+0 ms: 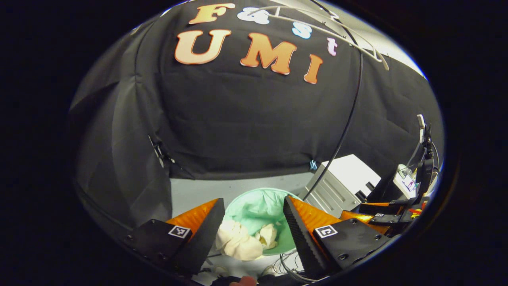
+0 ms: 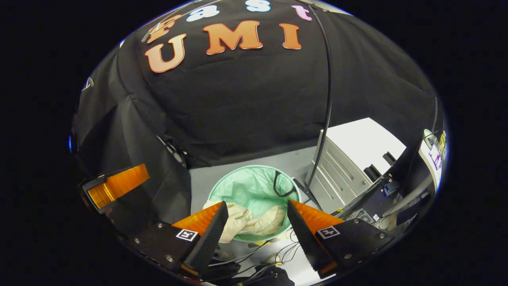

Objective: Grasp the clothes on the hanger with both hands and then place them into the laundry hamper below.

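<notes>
A cream garment [image 1: 238, 240] lies crumpled in the mint-green laundry hamper [image 1: 258, 204] on the floor, partly draped over its near rim. My left gripper [image 1: 251, 222] hovers above the hamper, open, with nothing between its fingers. In the right gripper view the same cream garment [image 2: 254, 222] rests inside the hamper [image 2: 246, 182]. My right gripper [image 2: 256, 226] is open and empty above it. A white wire hanger rack [image 1: 317, 24] shows at the top of the left gripper view. The other gripper [image 2: 115, 184] shows at the left of the right gripper view.
A white ribbed box [image 2: 349, 159] stands right of the hamper. A black cable [image 2: 327, 99] hangs down the cloth wall to the floor. Loose wires [image 2: 262, 254] lie on the grey floor near the hamper. Equipment [image 1: 416, 174] sits at the far right.
</notes>
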`<state>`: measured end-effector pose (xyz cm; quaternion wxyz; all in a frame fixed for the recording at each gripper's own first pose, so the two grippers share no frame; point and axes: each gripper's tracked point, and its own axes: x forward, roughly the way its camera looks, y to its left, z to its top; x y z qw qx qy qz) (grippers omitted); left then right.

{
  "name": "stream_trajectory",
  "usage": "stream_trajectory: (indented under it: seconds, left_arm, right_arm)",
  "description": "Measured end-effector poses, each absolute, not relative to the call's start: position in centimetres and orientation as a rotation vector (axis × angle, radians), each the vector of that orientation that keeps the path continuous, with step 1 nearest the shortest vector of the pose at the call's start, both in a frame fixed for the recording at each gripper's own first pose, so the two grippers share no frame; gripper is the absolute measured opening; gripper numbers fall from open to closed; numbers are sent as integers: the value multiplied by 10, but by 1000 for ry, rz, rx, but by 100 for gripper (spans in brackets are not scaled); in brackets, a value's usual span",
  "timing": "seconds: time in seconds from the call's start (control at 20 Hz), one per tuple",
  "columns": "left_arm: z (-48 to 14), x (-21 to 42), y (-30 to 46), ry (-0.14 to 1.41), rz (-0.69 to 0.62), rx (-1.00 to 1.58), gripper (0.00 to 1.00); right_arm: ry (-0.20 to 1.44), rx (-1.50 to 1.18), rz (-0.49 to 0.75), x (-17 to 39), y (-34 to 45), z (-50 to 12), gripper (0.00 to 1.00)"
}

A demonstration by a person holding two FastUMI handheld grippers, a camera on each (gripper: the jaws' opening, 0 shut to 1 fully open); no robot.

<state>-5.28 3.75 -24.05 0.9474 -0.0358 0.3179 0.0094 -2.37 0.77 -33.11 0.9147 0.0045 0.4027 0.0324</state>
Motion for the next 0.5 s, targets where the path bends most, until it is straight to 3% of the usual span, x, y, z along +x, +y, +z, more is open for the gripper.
stream_trajectory:
  seconds: [0.5]
  left_arm:
    - [-127, -29, 45, 362, 44, -68, 97]
  right_arm:
    - [551, 8, 42, 17, -1, -206, 93]
